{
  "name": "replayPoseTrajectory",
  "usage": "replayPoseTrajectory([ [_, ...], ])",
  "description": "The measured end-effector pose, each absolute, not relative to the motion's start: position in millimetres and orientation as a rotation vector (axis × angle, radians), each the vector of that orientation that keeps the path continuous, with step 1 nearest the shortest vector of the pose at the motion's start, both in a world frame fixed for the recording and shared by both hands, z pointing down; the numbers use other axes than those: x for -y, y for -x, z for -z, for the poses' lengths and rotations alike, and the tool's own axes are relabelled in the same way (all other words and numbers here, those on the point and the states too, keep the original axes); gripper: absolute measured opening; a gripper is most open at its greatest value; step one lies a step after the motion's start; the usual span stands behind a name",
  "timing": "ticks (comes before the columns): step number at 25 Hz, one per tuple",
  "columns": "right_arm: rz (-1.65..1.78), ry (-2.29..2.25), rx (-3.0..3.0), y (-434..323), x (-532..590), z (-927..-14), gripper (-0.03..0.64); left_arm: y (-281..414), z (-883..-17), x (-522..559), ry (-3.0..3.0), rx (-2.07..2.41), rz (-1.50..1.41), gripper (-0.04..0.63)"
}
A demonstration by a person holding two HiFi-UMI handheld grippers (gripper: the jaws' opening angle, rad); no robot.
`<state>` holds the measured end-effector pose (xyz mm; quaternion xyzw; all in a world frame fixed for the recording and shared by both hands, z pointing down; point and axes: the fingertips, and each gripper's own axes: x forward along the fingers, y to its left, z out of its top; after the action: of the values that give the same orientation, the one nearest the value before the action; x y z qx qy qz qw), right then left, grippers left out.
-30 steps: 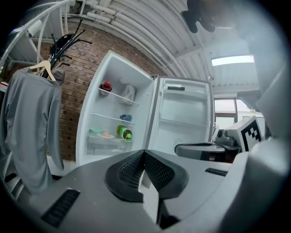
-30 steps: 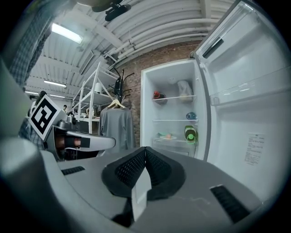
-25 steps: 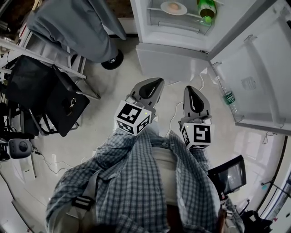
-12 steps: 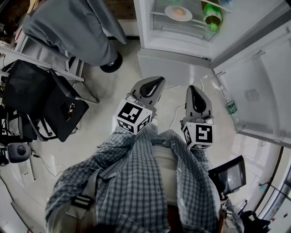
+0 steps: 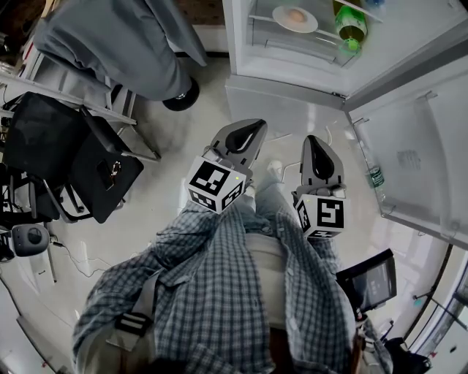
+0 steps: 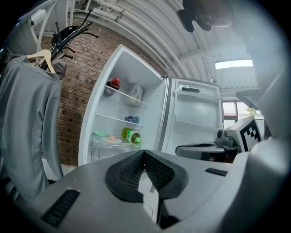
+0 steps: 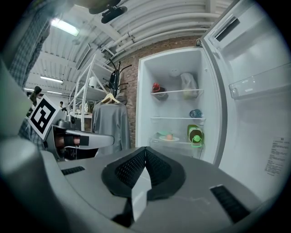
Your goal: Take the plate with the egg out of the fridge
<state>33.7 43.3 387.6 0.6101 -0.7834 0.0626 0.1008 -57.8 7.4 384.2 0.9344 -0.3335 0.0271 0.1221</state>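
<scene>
Both tools are shut with nothing in them. The left gripper (image 6: 144, 157) has its ribbed pads pressed together, and so does the right gripper (image 7: 145, 154). They are held side by side, pointing at the open fridge (image 5: 289, 84) and well short of it.

The plate (image 5: 295, 20) with the egg (image 5: 296, 14) sits on a low shelf inside, toward the left. A green bottle (image 5: 349, 24) lies just beside it on the right.

The first trouble I'd expect is a gripper arriving closed, which would only shove the plate deeper in. The egg looks loose on the plate. A pinch on one edge of the rim could let the far side sag, and the egg would roll off. A jaw coming in wide on the right could nudge the green bottle, and lying on its side it might roll toward the front. Lifting too high could knock the plate against the shelf above, which looks close over it.

As for room, the floor between the person and the fridge is open. The fridge door (image 5: 417, 157) stands open on the right with a small bottle (image 5: 374, 177) in its rack, so that side is hemmed in. A grey coat (image 5: 124, 51) hangs off to the left, clear of a straight approach.
</scene>
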Motion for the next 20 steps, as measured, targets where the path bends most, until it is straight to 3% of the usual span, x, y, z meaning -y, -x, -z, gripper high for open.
replayPoseTrajectory([
  [20,-0.205,-1.705,2.402,-69.8,53.9,-392.0,0.006,21.5,-385.3,79.4,-2.671,1.097,-0.074,0.006],
])
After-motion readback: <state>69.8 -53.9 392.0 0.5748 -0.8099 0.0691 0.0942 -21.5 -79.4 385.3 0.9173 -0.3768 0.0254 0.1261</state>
